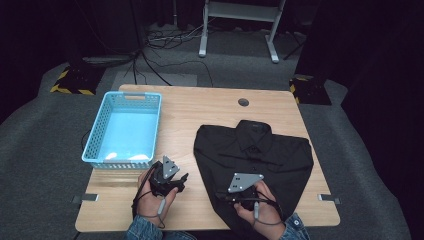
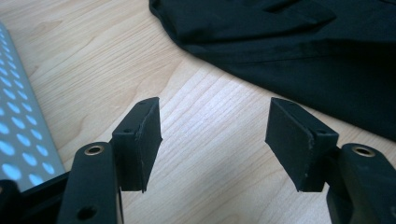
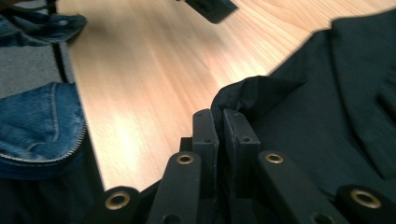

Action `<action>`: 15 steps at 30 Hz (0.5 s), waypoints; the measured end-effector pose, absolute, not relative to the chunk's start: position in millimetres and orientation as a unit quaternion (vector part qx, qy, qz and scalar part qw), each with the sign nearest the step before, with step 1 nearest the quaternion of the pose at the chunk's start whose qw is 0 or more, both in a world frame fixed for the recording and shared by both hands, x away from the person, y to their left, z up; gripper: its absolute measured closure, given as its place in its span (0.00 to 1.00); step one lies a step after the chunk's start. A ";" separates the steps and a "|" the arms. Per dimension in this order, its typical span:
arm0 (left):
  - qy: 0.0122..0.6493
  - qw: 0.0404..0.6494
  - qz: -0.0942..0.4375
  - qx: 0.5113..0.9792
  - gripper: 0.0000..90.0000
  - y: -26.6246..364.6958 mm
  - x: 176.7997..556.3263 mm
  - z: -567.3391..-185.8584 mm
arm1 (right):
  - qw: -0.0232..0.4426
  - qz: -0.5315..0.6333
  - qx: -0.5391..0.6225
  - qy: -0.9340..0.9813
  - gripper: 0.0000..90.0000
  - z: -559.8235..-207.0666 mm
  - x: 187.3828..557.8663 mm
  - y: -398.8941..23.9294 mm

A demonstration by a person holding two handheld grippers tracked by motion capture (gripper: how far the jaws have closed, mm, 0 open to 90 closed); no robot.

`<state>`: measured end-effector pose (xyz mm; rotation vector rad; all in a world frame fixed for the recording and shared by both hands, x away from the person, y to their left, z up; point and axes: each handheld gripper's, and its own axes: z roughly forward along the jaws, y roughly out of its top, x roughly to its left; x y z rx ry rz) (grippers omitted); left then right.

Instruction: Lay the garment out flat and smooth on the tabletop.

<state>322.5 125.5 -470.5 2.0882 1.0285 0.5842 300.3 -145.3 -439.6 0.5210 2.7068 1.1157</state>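
up close, the right claw point(image 3: 223, 126) is clamped on a pinched fold of a black shirt point(image 1: 255, 155), its two black jaws pressed nearly together with the cloth's edge bunched between them and standing up just past the tips. in the high view the right claw point(image 1: 223, 196) sits at the shirt's near left hem, held in a hand whose denim cuff shows at the bench's near edge.

the left claw point(image 2: 215, 140) stands apart, nothing between its pads, bare wood showing in the gap; in the high view the left claw point(image 1: 183, 179) hangs over the bench point(image 1: 210, 107) between the basket and the shirt, clear of both.

the shirt lies flat on the right half of the bench, buttoned front up, collar pointing to the far edge and hem toward the person, so its long axis runs from near to far. the sleeves look folded in across the body, though black on black makes that hard to tell. the hem narrows toward the near edge.

a light blue perforated basket point(image 1: 95, 145) sits at the far left of the bench, well apart from the shirt, its long side running near to far. a round cable hole point(image 1: 243, 102) marks the far side of the wood.

no brand, label or writing can be read on any of it.
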 end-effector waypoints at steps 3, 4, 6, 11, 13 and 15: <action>0.401 0.360 0.228 0.811 0.40 128.5 320.7 -470.9 | 0.078 0.376 0.162 0.909 0.93 -437.9 296.6 -137.7; 0.403 0.360 0.228 0.810 0.40 129.1 319.8 -471.1 | 0.075 0.376 0.159 0.910 0.93 -437.5 295.3 -135.2; 0.403 0.358 0.229 0.811 0.40 130.8 318.8 -470.7 | 0.070 0.376 0.150 0.912 0.93 -436.9 293.4 -130.5; 0.409 0.358 0.231 0.807 0.40 133.9 317.0 -471.2 | 0.064 0.375 0.131 0.915 0.93 -437.3 288.4 -119.4; 0.409 0.359 0.232 0.806 0.40 134.5 316.6 -471.1 | 0.062 0.374 0.126 0.917 0.93 -438.2 287.0 -115.7; 0.409 0.357 0.232 0.807 0.40 134.7 316.4 -471.2 | 0.059 0.373 0.124 0.918 0.93 -438.9 286.3 -112.2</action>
